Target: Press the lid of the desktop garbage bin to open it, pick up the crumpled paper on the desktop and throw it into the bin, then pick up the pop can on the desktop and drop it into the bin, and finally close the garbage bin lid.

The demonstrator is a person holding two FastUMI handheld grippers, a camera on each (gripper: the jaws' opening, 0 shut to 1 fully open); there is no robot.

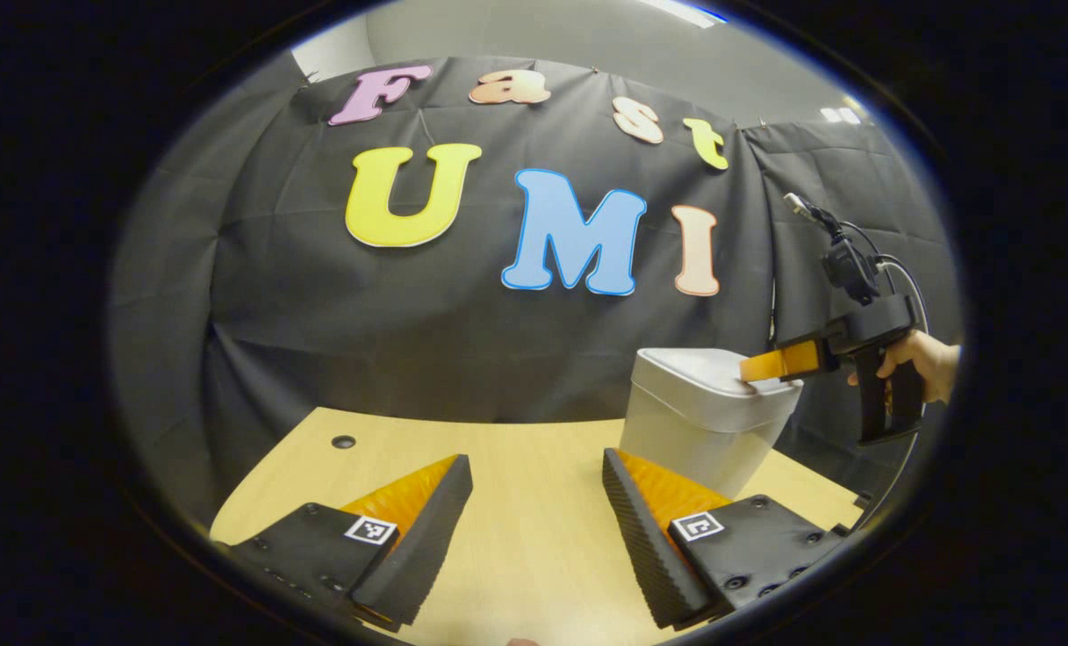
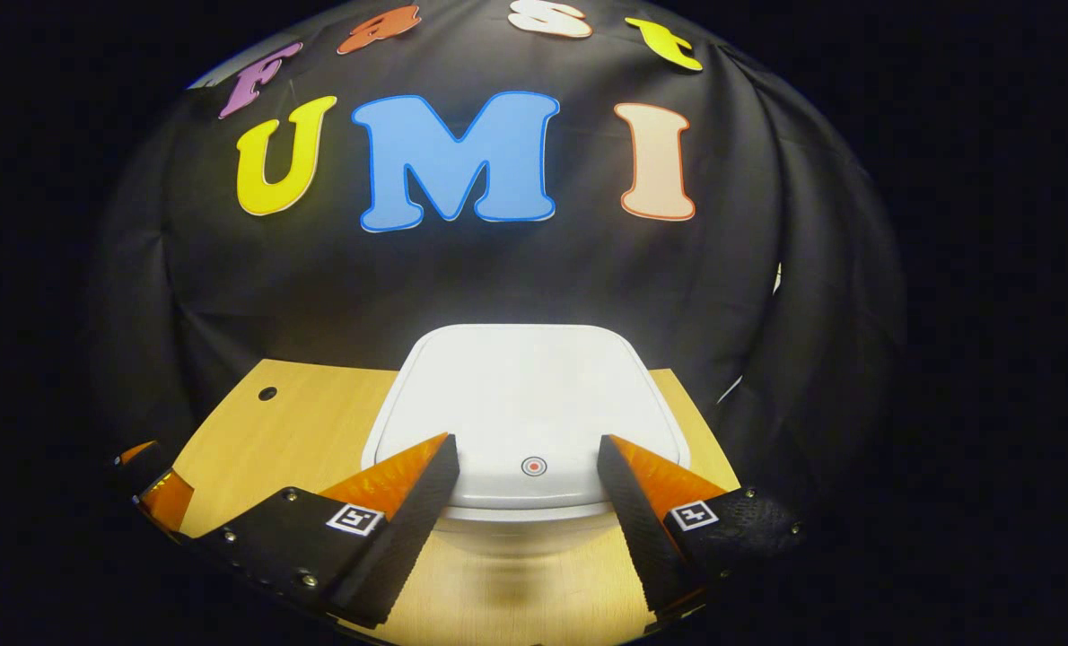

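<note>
We see the white plastic desktop garbage bin with rounded corners standing toward the far right of the pale wooden surface, close to the black cloth wall. Its flat white lid lies shut, with a small red ring mark near its front edge.

In the left gripper view, the left hand-held gripper hovers over bare wood with its fingers spread wide and nothing between them. Farther off on the right, a hand holds the right hand-held gripper, whose tips reach over the near right edge of the lid; from here we cannot quite tell whether they touch it.

In the right gripper view, that right hand-held gripper is spread apart, one finger on each side of the red ring mark, just above the front of the lid. A small dark round hole sits in the surface at far left.
</note>
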